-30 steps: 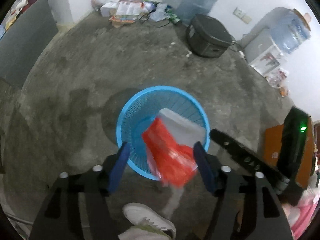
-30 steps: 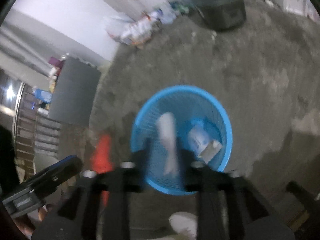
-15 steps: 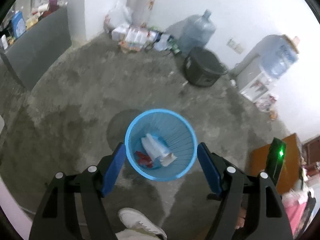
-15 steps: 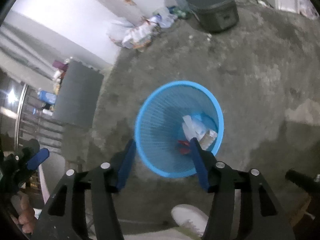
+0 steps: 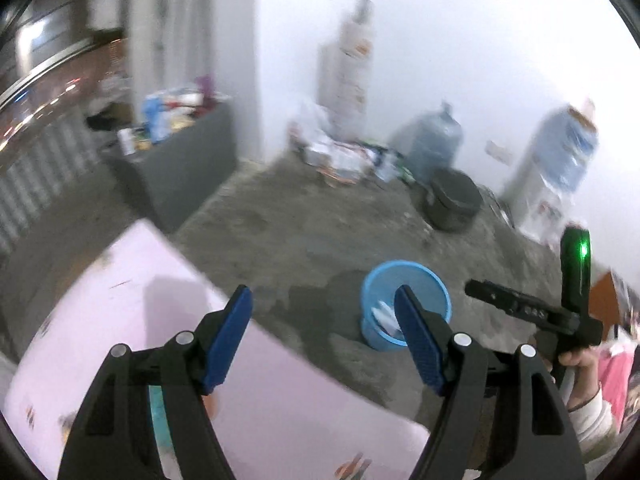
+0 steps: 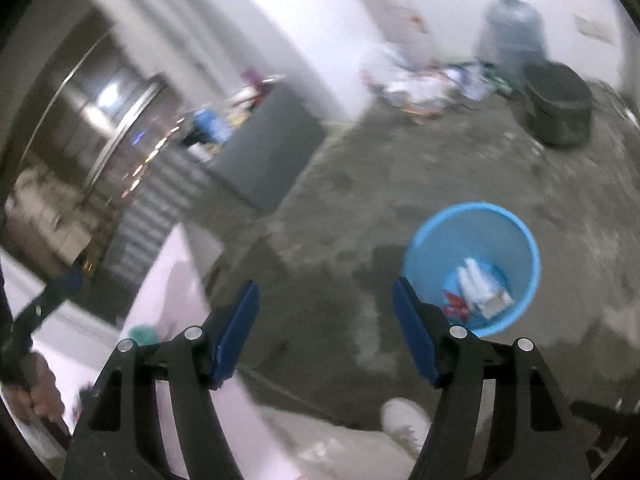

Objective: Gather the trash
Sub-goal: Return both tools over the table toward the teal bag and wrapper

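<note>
The blue mesh basket [image 5: 383, 269] [image 6: 440, 222] stands on the concrete floor. White scraps [image 6: 476, 280] and a red wrapper [image 6: 454, 305] lie at its bottom. My left gripper [image 5: 322, 300] hangs high above the edge of a pink table [image 5: 140, 300], left of the basket, open with nothing between its blue pads. My right gripper [image 6: 325, 292] is also raised, left of the basket; its jaws are opening and hold nothing. In the left wrist view a hand [image 5: 576, 360] grips the other tool at the right edge.
A dark grey cabinet [image 5: 180, 168] with clutter on top stands left. A black round bin [image 5: 452, 200], water jugs [image 5: 436, 148] and a litter pile [image 5: 340, 156] line the far wall. A white shoe [image 6: 404, 420] is near the basket. A teal object [image 6: 144, 334] sits on the pink table [image 6: 172, 280].
The red wrapper and a white piece fell from the grippers into the basket. Both grippers then rose and swung left, bringing the pink table into view. The right jaws widened.
</note>
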Demonstrator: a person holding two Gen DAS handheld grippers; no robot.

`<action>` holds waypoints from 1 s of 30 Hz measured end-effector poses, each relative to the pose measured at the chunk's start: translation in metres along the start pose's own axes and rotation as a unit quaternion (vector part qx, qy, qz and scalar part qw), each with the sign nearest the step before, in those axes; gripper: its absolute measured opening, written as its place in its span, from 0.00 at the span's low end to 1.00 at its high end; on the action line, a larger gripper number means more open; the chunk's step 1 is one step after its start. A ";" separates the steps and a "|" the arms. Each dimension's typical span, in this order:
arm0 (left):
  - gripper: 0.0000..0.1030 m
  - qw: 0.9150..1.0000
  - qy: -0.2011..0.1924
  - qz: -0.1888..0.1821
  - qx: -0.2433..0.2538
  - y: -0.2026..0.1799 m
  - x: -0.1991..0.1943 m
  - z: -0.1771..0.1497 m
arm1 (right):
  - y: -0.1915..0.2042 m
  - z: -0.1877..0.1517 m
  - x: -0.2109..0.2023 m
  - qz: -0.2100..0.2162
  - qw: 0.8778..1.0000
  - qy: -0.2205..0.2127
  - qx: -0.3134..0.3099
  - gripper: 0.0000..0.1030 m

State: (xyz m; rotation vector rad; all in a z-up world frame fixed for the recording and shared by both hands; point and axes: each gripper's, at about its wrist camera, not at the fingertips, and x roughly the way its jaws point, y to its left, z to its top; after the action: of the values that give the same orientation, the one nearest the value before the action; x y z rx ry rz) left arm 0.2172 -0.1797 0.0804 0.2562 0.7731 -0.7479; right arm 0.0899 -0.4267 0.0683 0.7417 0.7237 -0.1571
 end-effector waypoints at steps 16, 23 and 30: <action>0.69 0.983 -0.067 0.119 -0.126 0.115 -0.134 -0.068 | 0.128 -0.012 0.033 0.107 0.984 0.065 -0.130 0.64; 0.69 0.974 -0.073 0.133 -0.170 0.155 -0.163 -0.094 | 0.169 -0.021 0.047 0.121 0.975 0.088 -0.165 0.64; 0.69 0.966 -0.008 0.122 -0.228 0.214 -0.144 -0.119 | 0.199 -0.032 0.071 0.127 0.965 0.120 -0.196 0.64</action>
State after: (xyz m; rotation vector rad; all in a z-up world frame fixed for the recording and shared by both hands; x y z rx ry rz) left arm 0.2328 0.1038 0.0877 -0.0716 0.8588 -0.3253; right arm 0.2003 -0.2502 0.1169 0.4702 0.8496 0.3085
